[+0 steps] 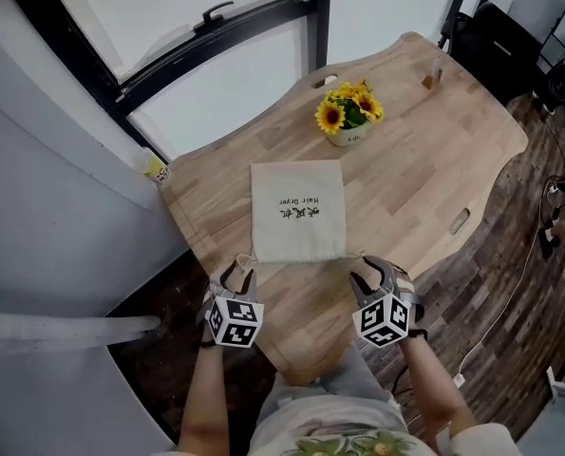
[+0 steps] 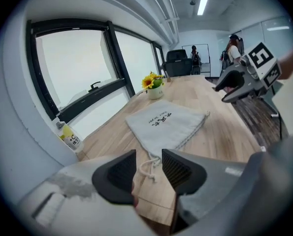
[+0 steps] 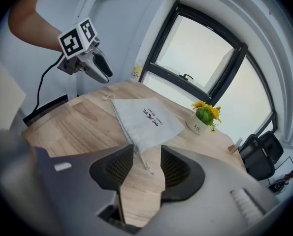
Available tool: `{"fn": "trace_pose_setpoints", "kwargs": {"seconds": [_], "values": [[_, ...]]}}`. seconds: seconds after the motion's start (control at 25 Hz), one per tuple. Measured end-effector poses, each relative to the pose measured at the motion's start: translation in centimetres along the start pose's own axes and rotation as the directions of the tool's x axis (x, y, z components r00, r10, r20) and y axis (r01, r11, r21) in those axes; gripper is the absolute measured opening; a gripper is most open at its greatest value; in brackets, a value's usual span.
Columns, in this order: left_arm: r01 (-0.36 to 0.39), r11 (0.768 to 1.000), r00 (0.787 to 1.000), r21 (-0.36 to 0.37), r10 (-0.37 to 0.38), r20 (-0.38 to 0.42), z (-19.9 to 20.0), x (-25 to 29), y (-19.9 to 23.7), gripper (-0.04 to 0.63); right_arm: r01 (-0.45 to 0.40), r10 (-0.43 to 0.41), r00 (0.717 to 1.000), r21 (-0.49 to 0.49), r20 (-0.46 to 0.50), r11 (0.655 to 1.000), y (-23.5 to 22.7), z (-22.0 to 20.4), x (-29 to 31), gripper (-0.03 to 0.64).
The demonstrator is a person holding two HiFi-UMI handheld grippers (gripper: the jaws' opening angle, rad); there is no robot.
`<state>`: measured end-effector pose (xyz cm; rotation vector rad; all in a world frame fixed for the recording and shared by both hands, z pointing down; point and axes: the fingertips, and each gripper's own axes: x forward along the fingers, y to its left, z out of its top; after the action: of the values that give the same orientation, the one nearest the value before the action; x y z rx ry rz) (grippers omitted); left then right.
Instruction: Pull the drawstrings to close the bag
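Wooden table, flat bag, left gripper, right gripper — jaws apart, drawstrings lying between

We saw bright, even daylight from the window, blown out to near white in every view. A ceiling strip light glared in the left gripper view. The bag was evenly lit, and shadows on the table were faint. Both gripper views curved strongly, went black at the corners, and blurred in the nearest foreground.
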<state>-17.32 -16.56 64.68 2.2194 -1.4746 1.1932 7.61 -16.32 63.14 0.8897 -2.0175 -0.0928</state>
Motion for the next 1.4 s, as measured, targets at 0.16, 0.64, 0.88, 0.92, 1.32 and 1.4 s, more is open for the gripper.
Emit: {"fn": "trace_pose_setpoints", "kwargs": {"seconds": [0.16, 0.64, 0.88, 0.92, 1.32, 1.4], "values": [[0.003, 0.998, 0.997, 0.063, 0.002, -0.078, -1.6, 2.8, 1.5, 0.156, -0.02, 0.02, 1.0, 0.001, -0.024, 1.0, -0.1, -0.6, 1.5, 0.176], [0.261, 0.936, 0.933, 0.235, -0.183, -0.309, -4.7, 8.1, 1.5, 0.156, -0.061, 0.062, 0.996, 0.023, -0.066, 0.998, -0.6, -1.6, 4.0, 0.173], [0.419, 0.885, 0.843, 0.201, -0.297, -0.449, -6.8, 9.7, 0.6, 0.153, -0.072, 0.074, 0.994, 0.03, -0.077, 0.997, -0.8, -1.8, 4.7, 0.17], [0.446, 0.879, 0.822, 0.167, -0.33, -0.464, -6.8, 9.7, 0.5, 0.153, -0.074, 0.077, 0.994, 0.032, -0.079, 0.997, -0.8, -1.9, 4.8, 0.17], [0.513, 0.858, 0.758, 0.03, -0.436, -0.485, -6.3, 9.8, 0.5, 0.144, -0.111, 0.116, 0.987, 0.056, -0.107, 0.992, 0.0, -3.1, 6.0, 0.169], [0.493, 0.87, 0.776, 0.009, -0.436, -0.456, -6.2, 9.9, 0.7, 0.129, -0.119, 0.125, 0.986, 0.057, -0.112, 0.991, 0.2, -3.2, 6.3, 0.17]]}}
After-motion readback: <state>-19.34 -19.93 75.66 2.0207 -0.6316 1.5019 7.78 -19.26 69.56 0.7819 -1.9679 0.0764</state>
